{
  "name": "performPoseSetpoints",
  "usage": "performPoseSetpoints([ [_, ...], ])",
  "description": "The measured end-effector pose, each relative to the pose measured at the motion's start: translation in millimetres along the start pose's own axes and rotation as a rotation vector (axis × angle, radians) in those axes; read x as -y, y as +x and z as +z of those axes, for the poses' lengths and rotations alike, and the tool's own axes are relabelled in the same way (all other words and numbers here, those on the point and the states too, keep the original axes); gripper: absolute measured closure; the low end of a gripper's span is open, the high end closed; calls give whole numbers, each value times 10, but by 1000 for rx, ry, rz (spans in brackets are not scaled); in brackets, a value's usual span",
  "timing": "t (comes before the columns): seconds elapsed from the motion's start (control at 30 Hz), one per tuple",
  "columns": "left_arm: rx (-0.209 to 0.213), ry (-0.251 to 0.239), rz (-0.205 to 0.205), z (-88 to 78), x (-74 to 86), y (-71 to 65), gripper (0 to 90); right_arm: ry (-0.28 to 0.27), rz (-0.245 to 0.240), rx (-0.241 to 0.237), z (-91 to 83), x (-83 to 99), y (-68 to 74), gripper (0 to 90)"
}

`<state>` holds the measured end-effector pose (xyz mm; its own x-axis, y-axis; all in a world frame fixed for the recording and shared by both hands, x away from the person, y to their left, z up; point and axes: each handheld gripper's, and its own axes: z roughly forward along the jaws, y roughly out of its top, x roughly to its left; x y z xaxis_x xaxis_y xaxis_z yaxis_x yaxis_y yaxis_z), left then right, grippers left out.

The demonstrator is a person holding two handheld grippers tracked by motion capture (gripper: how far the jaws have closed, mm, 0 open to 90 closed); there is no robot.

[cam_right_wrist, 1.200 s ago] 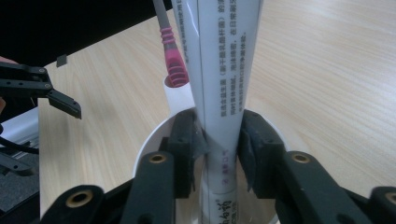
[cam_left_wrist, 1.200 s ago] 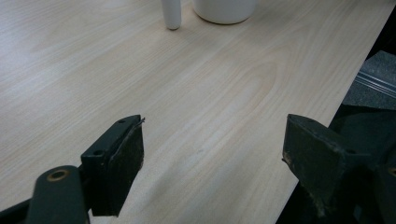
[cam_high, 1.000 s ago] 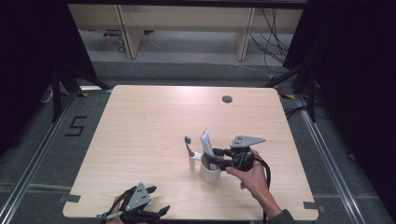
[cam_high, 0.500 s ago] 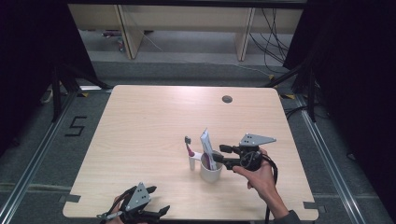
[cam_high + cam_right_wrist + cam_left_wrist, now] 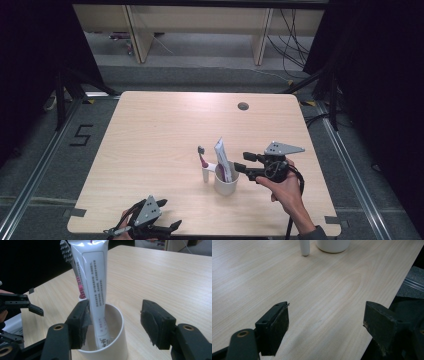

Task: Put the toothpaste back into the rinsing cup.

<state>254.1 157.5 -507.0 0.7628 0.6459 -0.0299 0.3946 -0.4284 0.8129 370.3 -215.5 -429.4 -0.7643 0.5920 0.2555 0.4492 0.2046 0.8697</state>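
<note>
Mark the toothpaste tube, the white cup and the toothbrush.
toothpaste tube (image 5: 96, 277), right gripper view, printed back panel.
white cup (image 5: 226, 186), high view, outer wall.
toothbrush (image 5: 201, 150), high view, bristle head.

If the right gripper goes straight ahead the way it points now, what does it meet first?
Probably the toothpaste tube standing in the white cup: the right gripper is open and points at it. The cup's rim is about equally near, so depth is uncertain.

toothpaste tube (image 5: 93, 285) top cut off by the frame edge, toothbrush (image 5: 72, 270) handle hidden behind it
</note>
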Motion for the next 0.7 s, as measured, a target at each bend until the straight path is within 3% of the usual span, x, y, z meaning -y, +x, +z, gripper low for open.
performPoseSetpoints([
  [0.07, 2, -7, -3, 6, 3, -2, 201, -14, -25, 16, -31, 1, -41, 406],
  [0.1, 0, 0, -1, -2, 1, -2, 201, -5, -1, 16, -46, 4, -30, 405],
  [0.17, 1, -2, 0, -2, -2, 0, 201, -13, 3, 20, -70, 11, -50, 401],
  [0.3, 2, -2, 1, -4, -1, 2, 201, -26, -19, 45, -134, 20, -101, 387],
  [0.33, 4, -2, -1, -3, -2, 4, 201, -26, 9, 39, -143, 26, -88, 383],
  [0.43, 4, -2, 0, -4, -2, 3, 201, -18, 1, 49, -184, 38, -123, 373],
  [0.47, 0, -3, -2, -3, -1, 0, 201, -18, 20, 49, -196, 45, -114, 372],
  [0.53, 1, -2, -1, -2, -1, 1, 201, -25, -6, 58, -203, 53, -139, 370],
  [0.57, 0, -1, 0, -4, -1, 0, 201, -19, 21, 57, -212, 63, -129, 367],
  [0.63, 1, -4, -2, -3, -2, 0, 200, -21, 12, 65, -238, 82, -158, 359],
  [0.67, 2, -2, -1, -4, -2, 3, 201, -14, 42, 65, -253, 94, -147, 357],
  [0.7, 3, -1, -3, -6, -1, 2, 200, -19, 11, 71, -266, 101, -177, 355],
])
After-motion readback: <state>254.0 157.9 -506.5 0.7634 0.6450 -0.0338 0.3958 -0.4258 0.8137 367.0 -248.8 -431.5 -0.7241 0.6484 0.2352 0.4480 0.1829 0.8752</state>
